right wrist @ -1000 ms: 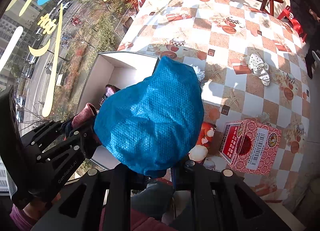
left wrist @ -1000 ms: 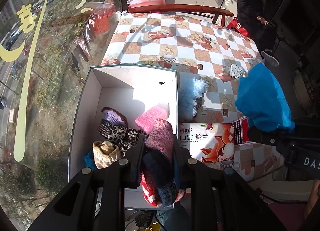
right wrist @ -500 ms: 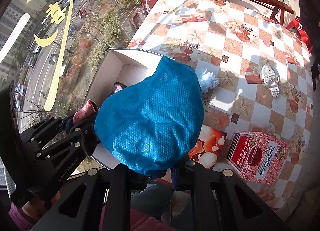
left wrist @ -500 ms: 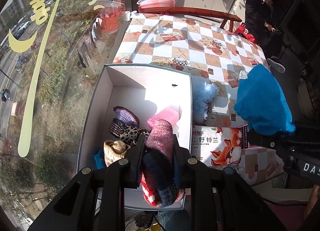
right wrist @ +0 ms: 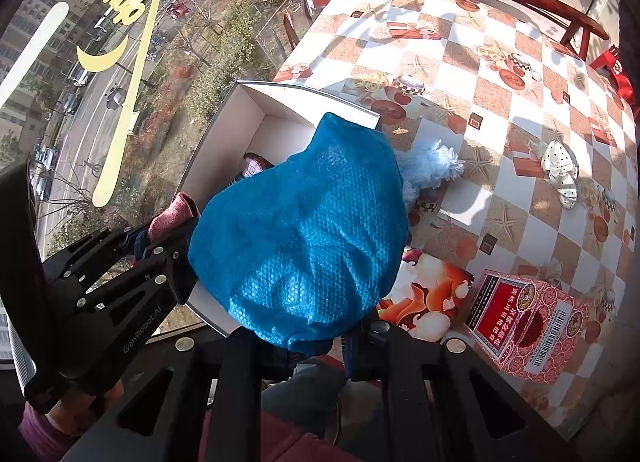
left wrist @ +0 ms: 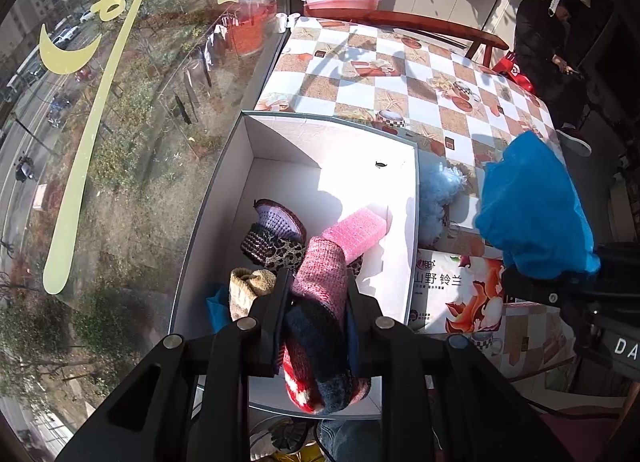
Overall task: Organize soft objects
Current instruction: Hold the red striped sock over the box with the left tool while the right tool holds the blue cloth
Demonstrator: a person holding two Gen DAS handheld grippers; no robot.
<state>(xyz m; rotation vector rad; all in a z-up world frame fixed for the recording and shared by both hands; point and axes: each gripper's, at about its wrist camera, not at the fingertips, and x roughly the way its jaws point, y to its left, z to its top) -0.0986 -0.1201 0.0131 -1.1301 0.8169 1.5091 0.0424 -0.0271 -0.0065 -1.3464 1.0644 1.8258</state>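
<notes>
My left gripper is shut on a pink, navy and red knitted sock, held above the near end of a white open box. The box holds a pink sponge, a purple knitted slipper, a leopard-print piece and a beige knit. My right gripper is shut on a blue bubble-wrap bundle, held over the box's right edge; the bundle also shows in the left wrist view. A light blue fluffy item lies on the table beside the box.
The checkered tablecloth carries a tissue pack, a red patterned carton and a white polka-dot cloth. A large window runs along the left. A wooden chair stands at the far end.
Both grippers have drawn back and up from the table with their loads still held; the box and table look smaller and farther.
</notes>
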